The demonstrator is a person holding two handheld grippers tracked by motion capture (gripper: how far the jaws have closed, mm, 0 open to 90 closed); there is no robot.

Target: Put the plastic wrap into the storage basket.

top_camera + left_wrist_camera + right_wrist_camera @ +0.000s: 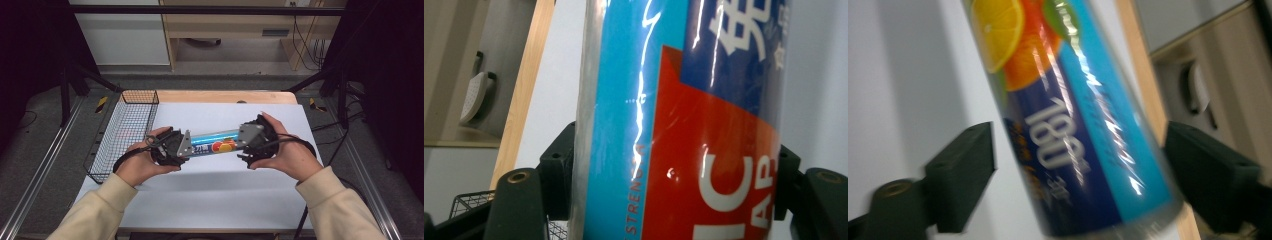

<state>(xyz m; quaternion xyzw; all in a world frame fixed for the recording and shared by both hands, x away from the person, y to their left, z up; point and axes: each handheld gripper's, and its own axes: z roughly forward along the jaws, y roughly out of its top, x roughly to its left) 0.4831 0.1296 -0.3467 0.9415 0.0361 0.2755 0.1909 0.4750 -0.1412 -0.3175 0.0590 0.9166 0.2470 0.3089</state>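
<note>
A wire basket (124,131) is sitting at the far left of the white surface (210,195). Just right of it, the left gripper (170,146) is pinching one end of a long blue tube (216,141) between its fingers (555,170). The tube is hanging level above the surface, bridging to the right gripper (256,137), whose fingers (965,167) are standing spread around the other end with gaps showing. Judging from this, closing squarely on the tube would secure it. A pale wooden cabinet (235,25) is standing beyond.

table (235,200): white sheet over wood | wire basket (122,132): left edge, seemingly empty
</note>
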